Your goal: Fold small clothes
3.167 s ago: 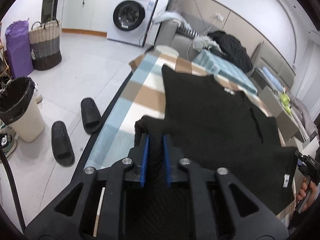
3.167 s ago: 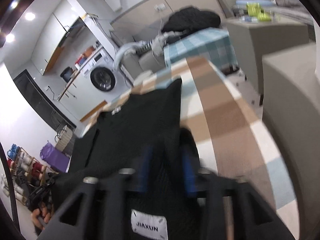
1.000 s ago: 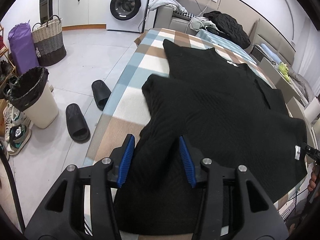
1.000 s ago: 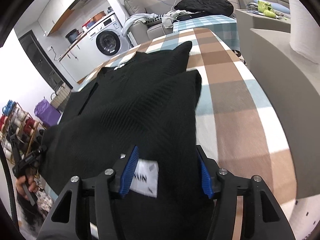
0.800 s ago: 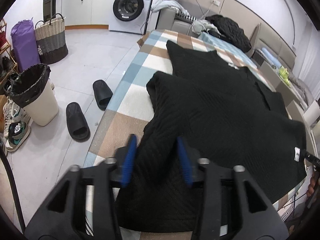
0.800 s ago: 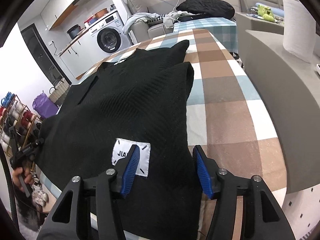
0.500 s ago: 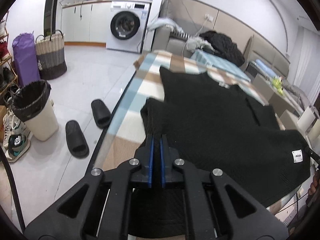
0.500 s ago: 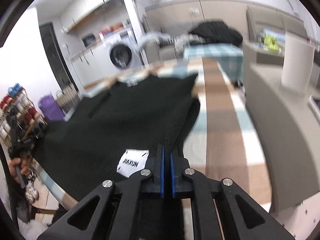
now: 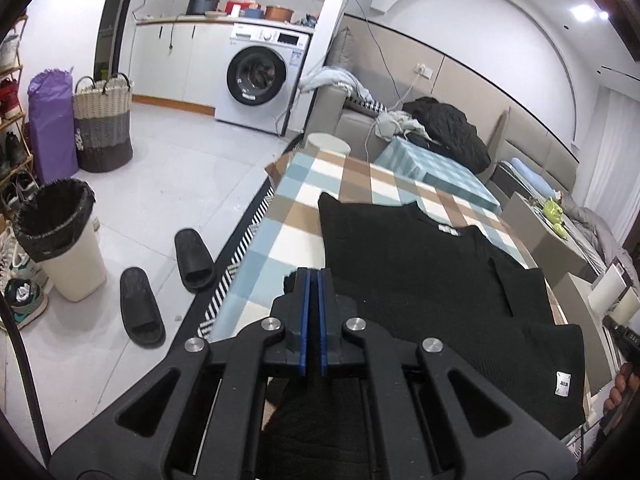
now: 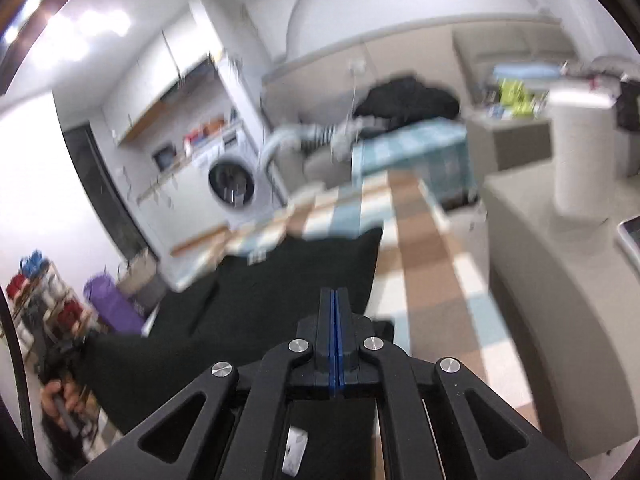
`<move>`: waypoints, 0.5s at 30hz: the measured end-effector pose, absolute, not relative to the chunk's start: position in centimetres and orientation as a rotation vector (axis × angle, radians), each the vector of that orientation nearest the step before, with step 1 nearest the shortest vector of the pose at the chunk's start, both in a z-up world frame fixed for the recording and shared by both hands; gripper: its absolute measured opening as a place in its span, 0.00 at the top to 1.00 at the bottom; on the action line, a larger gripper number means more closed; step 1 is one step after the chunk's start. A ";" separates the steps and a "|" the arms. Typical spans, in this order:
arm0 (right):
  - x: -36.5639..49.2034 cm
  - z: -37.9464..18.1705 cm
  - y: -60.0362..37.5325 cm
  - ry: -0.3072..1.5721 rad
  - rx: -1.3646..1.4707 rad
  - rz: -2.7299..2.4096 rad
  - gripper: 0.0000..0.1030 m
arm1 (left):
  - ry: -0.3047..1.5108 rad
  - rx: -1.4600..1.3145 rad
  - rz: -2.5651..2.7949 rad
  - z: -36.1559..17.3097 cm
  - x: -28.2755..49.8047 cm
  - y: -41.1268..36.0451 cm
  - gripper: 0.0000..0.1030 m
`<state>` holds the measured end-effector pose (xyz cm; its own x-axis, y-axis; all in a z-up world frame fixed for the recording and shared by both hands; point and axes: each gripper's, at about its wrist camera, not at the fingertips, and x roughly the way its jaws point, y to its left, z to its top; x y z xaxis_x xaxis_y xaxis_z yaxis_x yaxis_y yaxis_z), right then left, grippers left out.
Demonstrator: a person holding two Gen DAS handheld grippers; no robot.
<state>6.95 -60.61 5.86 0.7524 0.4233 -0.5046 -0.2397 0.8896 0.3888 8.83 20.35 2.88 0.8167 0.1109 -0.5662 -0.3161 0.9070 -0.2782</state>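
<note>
Laundry/living room, checked table [image 9: 304,196] in the middle, washer [image 9: 256,76] behind, bin [image 9: 56,236] and 2 slippers [image 9: 168,280] on the floor.

Left wrist view: black sweater [image 9: 420,272] lies flat across the table, neck label at the far edge. Left gripper [image 9: 314,280] is clamped on the near hem corner, cloth pinched between the blue pads and hanging down behind the jaws. Hem tag sits at the far right corner, by the other hand.

Right wrist view: blurred. Right gripper [image 10: 335,304] is closed on the opposite hem corner of the sweater [image 10: 280,280]; fabric drapes below it.

Risks, my read: thin pinch on thick knit, so a corner could slip out mid-fold. If the 2 corners travel unevenly, the fold lands skewed. Hem near the table edge could drag the sweater off.
</note>
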 end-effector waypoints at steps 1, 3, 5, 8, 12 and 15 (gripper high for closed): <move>7.2 5.4 -60.6 0.657 0.310 0.374 0.94 | 0.582 -0.369 0.228 2.7 8.7 20.2 0.99; 7.0 4.5 -60.7 0.732 0.290 0.359 0.78 | 0.601 -0.359 0.233 2.2 8.7 20.1 0.99; 6.1 3.4 -61.0 0.771 0.313 0.395 0.58 | 0.617 -0.365 0.236 1.3 8.6 20.3 0.99; 5.1 1.8 -60.7 0.832 0.273 0.388 0.53 | 0.637 -0.375 0.242 0.3 8.4 20.4 0.99; 4.9 -0.7 -60.0 0.910 0.258 0.396 0.53 | 0.666 -0.386 0.237 -0.8 8.3 20.5 0.98; 4.8 -1.4 -59.4 0.929 0.252 0.417 0.53 | 0.691 -0.375 0.253 -1.7 8.3 20.5 0.85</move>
<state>4.80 -59.40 -1.38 0.5276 0.4509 -0.7200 -0.2379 0.8920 0.3843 8.29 20.47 -1.67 0.7446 0.1027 -0.6595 -0.3470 0.9037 -0.2511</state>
